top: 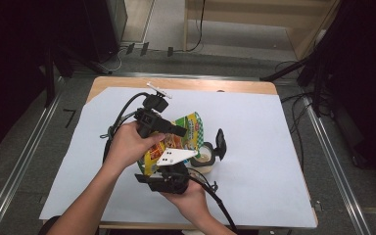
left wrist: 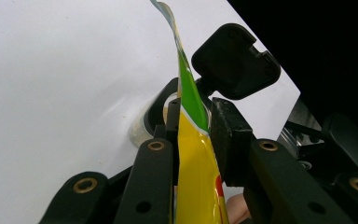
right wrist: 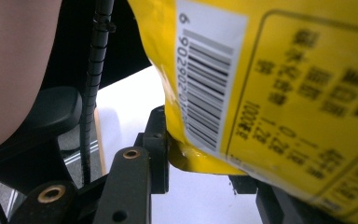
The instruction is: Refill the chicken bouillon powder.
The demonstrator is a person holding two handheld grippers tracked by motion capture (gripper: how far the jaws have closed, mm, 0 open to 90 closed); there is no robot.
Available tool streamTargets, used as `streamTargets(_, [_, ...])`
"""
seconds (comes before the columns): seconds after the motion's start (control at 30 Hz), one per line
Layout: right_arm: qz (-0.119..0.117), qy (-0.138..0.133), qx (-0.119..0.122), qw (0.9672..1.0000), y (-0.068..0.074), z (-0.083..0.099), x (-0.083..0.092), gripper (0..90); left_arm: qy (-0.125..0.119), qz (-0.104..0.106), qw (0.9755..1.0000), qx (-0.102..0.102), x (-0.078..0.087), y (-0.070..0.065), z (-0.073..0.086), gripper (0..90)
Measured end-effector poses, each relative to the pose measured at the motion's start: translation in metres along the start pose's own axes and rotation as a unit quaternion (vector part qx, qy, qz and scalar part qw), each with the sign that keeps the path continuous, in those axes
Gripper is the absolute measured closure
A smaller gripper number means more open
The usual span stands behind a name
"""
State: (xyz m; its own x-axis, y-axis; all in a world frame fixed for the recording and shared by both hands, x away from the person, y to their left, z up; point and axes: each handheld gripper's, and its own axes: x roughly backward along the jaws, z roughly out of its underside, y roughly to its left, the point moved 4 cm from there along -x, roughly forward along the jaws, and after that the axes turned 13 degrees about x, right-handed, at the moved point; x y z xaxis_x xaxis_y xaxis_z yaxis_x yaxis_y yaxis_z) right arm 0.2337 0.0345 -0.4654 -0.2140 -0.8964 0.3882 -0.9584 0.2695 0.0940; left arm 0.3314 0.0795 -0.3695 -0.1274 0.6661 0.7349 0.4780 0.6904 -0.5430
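- You hold the yellow-and-green pouch [top: 183, 139] in both grippers above the middle of the white sheet [top: 274, 147], tilted toward the container [top: 204, 157] at its 4 o'clock.
- The left gripper [left wrist: 193, 128] is clamped on the upper edge of the pouch; its jaws press the film flat from both sides.
- The right gripper [right wrist: 205, 158] is closed on the lower corner, beside the barcode [right wrist: 205, 107].
- The container stands on the sheet with its black hinged lid [left wrist: 235, 60] flipped up, so opening looks done.
- No contents are seen leaving the pouch. Judge the pour as in hand; emptying, setting the pouch down and shutting the lid remain.
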Motion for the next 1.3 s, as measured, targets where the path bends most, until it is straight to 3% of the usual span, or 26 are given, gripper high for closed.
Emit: streamTargets(1.3, [0.003,-0.002,-0.007,1.0,-0.0001,-0.0004,-0.0001,66.5,-0.003,-0.002,1.0,-0.003,-0.0004,-0.0014,-0.0002,77.5])
